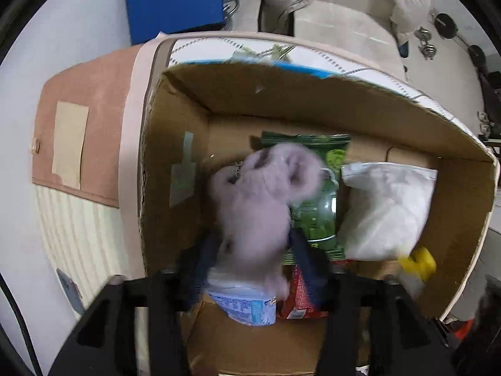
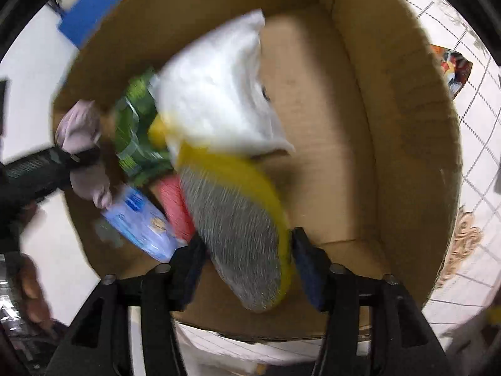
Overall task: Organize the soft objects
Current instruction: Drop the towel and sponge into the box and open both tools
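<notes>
My left gripper point(image 1: 253, 250) is shut on a pale purple plush toy point(image 1: 266, 194) and holds it over the open cardboard box point(image 1: 175, 156). It also shows in the right wrist view point(image 2: 81, 131). My right gripper point(image 2: 247, 250) holds a yellow and grey slipper point(image 2: 238, 219), sole up, inside the same box point(image 2: 407, 125); the jaws stand close beside it, and contact is blurred. A white soft pouch point(image 1: 385, 210) point(image 2: 219, 100) lies in the box beside a green packet point(image 1: 316, 194) point(image 2: 134, 131).
A pale blue wipes pack point(image 1: 244, 307) point(image 2: 144, 219) and a red packet point(image 1: 297, 297) point(image 2: 175, 210) lie in the box. The box stands on a bed with a white gridded cover point(image 2: 469, 125). A blue board point(image 1: 172, 0) and white coat point(image 1: 344, 0) stand behind.
</notes>
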The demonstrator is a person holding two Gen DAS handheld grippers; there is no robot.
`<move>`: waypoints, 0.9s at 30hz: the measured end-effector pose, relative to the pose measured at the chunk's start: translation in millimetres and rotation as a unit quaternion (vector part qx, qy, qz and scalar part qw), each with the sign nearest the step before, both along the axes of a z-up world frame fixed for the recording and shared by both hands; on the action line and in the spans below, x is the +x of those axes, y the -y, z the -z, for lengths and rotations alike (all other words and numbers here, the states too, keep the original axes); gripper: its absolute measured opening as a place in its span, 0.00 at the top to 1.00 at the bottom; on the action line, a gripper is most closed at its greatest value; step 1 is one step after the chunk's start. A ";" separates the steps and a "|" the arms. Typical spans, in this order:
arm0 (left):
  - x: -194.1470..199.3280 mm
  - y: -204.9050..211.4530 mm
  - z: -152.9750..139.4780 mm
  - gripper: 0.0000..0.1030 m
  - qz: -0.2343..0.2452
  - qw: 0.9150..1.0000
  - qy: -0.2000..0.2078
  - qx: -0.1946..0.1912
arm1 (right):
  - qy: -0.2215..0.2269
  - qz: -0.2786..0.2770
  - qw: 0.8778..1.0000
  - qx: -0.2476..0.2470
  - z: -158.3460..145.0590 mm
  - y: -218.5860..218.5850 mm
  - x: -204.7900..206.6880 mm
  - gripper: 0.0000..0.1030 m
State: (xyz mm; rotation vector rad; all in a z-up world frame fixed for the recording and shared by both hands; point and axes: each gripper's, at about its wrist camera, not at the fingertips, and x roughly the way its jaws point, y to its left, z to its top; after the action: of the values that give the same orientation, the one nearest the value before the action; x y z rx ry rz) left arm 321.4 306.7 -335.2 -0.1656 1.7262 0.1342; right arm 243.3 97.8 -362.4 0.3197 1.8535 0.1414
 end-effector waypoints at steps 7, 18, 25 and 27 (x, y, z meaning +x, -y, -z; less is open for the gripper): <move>-7.3 -2.3 -19.9 0.09 -0.003 1.000 0.026 -0.008 | 0.001 -0.037 0.999 0.002 -4.0 -12.8 -9.5 0.00; -72.3 16.7 -94.7 0.03 -0.008 0.992 0.128 -0.004 | 0.159 -0.126 0.976 -0.083 -94.1 -0.8 -20.8 0.00; -132.4 41.8 -148.1 0.03 -0.008 0.979 0.202 0.023 | 0.246 -0.142 0.953 -0.101 -160.6 12.4 -47.0 0.00; -143.9 44.3 -158.5 0.00 -0.013 0.976 0.217 0.027 | 0.259 -0.139 0.951 -0.095 -175.0 16.1 -58.0 0.00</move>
State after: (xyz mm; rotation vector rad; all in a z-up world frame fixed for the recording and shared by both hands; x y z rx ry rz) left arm 177.5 262.5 -176.8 -0.1626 1.2837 0.1520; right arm 185.3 81.6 -187.3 -0.1125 1.3644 0.2167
